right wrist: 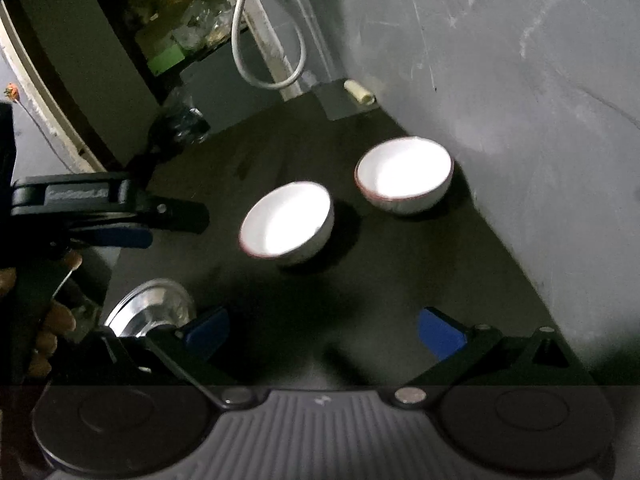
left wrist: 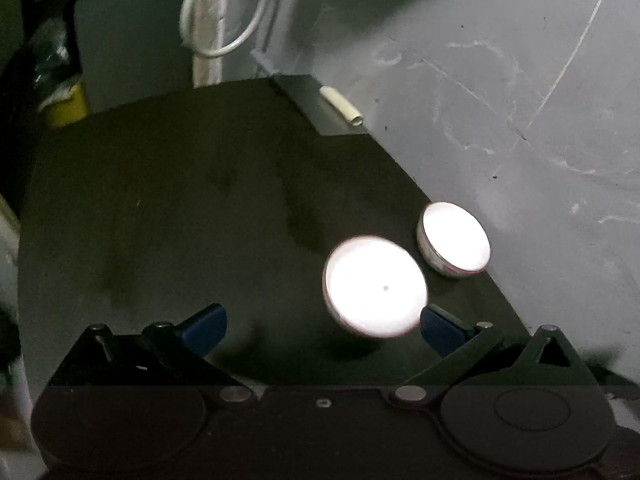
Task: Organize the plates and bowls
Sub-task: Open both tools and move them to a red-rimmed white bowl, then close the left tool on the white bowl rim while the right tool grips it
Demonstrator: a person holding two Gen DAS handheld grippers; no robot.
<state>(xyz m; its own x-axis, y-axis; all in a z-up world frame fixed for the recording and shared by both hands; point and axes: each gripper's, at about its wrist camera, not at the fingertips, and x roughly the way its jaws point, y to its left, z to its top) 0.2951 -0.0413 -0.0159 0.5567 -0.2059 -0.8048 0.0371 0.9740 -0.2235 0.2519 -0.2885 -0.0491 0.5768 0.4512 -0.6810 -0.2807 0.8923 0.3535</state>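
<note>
**Two bowls upright on the worktop, both grippers released**

The left gripper (left wrist: 322,326) is seen with its blue fingers (left wrist: 206,326) spread wide and nothing held; the near bowl (left wrist: 374,286) lies just ahead, nearer the right finger. The right gripper (right wrist: 322,332) is likewise spread and empty, well short of the bowls. Both white bowls are set mouth-up on the dark worktop (left wrist: 160,220); being round, no long axis is shown. The far bowl (right wrist: 404,174) stands just beside the grey wall (right wrist: 540,120). A steel plate (right wrist: 150,312) is partly hidden behind the right gripper's left finger.
</note>
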